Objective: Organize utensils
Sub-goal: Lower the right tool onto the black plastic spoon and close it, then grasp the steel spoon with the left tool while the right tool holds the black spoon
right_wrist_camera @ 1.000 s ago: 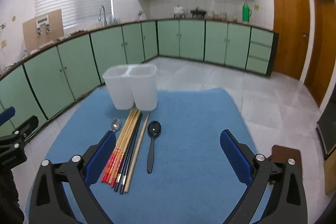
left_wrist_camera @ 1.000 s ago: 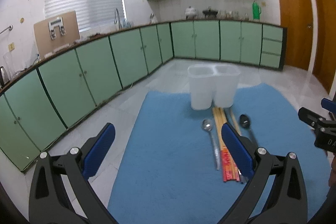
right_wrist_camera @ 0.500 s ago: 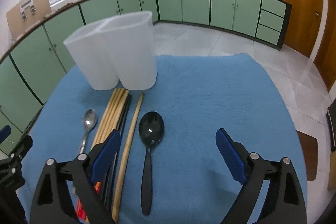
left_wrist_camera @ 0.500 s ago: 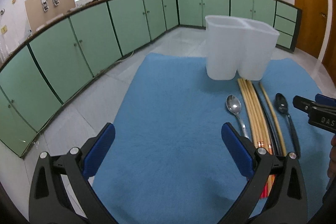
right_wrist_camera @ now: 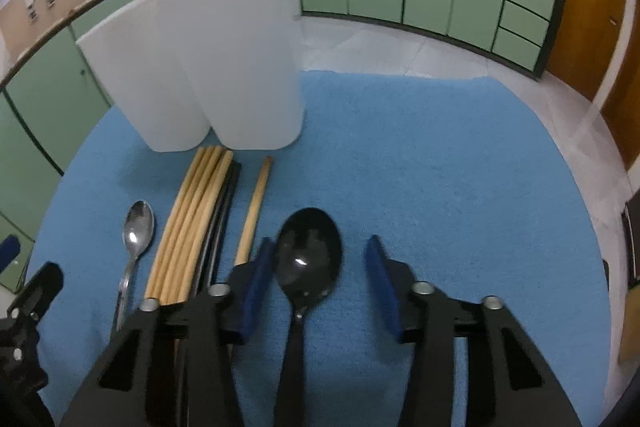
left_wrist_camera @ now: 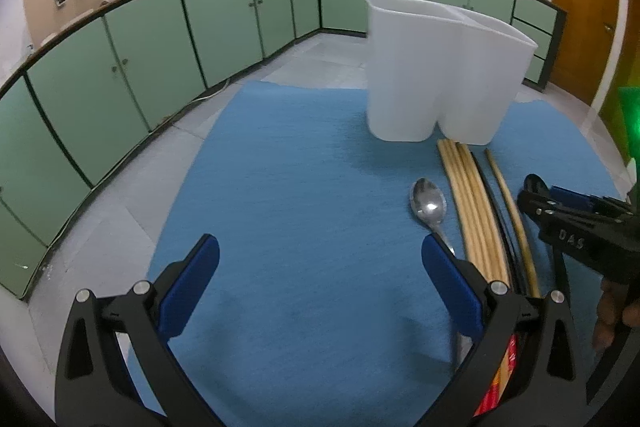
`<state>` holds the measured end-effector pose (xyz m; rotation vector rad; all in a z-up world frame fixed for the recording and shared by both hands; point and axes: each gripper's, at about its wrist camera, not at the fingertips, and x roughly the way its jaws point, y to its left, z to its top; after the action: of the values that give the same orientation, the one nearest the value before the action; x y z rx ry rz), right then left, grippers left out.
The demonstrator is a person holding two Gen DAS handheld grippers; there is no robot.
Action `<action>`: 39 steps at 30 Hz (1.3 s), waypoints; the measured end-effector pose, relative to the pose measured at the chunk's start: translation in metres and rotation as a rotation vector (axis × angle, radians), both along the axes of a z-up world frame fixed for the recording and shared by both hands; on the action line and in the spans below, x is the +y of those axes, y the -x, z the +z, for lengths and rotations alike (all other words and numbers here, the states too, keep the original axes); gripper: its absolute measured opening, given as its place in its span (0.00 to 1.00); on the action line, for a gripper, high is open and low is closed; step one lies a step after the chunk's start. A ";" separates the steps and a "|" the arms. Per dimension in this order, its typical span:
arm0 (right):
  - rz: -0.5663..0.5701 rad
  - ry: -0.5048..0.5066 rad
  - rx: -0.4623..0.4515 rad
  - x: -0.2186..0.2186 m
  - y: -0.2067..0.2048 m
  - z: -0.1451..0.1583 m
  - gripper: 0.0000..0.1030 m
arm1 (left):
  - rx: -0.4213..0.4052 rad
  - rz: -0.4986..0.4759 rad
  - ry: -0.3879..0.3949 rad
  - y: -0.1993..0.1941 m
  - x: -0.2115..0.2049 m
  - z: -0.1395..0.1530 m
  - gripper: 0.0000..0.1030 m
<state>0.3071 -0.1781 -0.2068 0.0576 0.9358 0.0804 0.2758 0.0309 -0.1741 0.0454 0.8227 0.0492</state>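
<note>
Black spoon (right_wrist_camera: 308,259) lies between right tool (right_wrist_camera: 318,285) fingers.

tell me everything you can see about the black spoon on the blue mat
The glossy black plastic spoon lies flat on the blue mat, bowl up and pointing toward the white two-compartment holder, handle running back under the right gripper. Its bowl sits between the gripper's open blue-padded fingers, the left pad close beside it; contact is unclear. A lone wooden chopstick lies alongside.

Black spoon (right_wrist_camera: 308,259): flat, bowl between the right fingers (right_wrist_camera: 256,283).
Metal spoon (right_wrist_camera: 138,227): flat, left of them.
Chopsticks (right_wrist_camera: 192,223): between both spoons.
Holder (right_wrist_camera: 208,55): white, upright, beyond.
</note>
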 end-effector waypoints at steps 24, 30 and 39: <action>0.012 -0.057 -0.020 -0.020 0.005 -0.002 0.33 | 0.127 0.008 0.007 -0.085 -0.049 -0.032 0.95; 0.028 -0.052 -0.005 -0.018 0.003 -0.001 0.33 | 0.147 0.018 0.028 -0.097 -0.048 -0.029 0.95; 0.057 -0.047 0.065 -0.023 -0.012 0.005 0.34 | 0.141 0.012 0.051 -0.088 -0.041 -0.028 0.72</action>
<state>0.3192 -0.2014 -0.2014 0.0779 1.0012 0.1542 0.3642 -0.0101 -0.2020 -0.0039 0.9645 0.0366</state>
